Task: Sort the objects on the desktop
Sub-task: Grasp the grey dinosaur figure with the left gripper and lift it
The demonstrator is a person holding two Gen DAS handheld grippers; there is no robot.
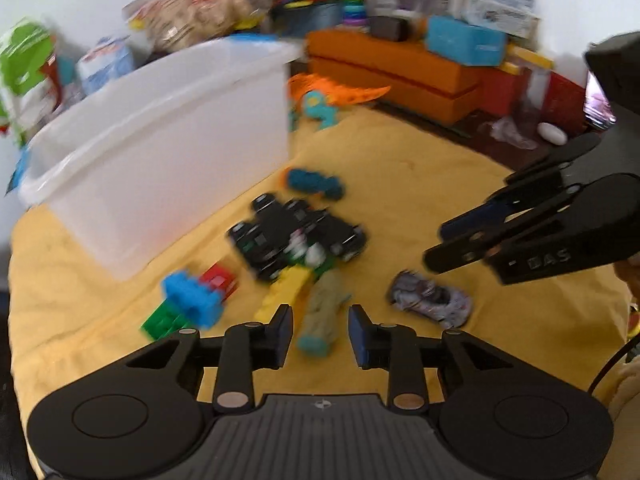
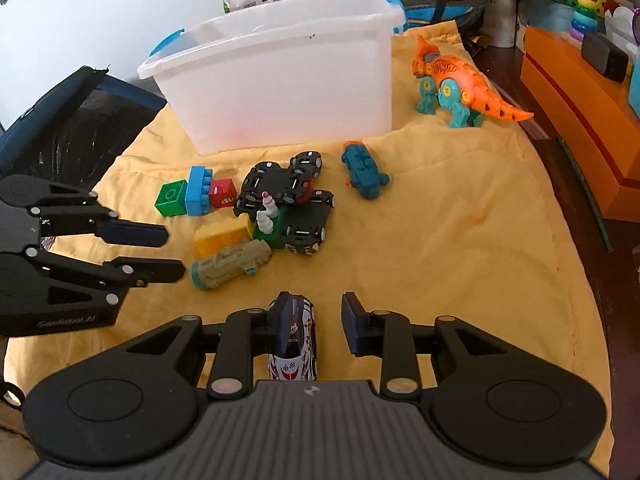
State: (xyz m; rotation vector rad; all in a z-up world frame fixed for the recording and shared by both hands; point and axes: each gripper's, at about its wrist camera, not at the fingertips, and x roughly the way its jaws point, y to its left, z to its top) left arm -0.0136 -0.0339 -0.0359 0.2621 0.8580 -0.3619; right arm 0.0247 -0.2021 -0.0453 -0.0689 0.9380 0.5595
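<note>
Glossy toy car lying between parted right gripper pads, left gripper gaping over ridged tan cylinder, cloth wrinkling.

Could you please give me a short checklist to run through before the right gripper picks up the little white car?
1. White car between the right gripper fingers: ok, though it sits against one finger.
2. Pads pressing on the car: not ok, a gap shows.
3. Left gripper apart from the car: ok.
4. Left gripper empty: ok.
5. White bin upright with its top open: ok.
6. Room inside the bin: cannot tell.
</note>
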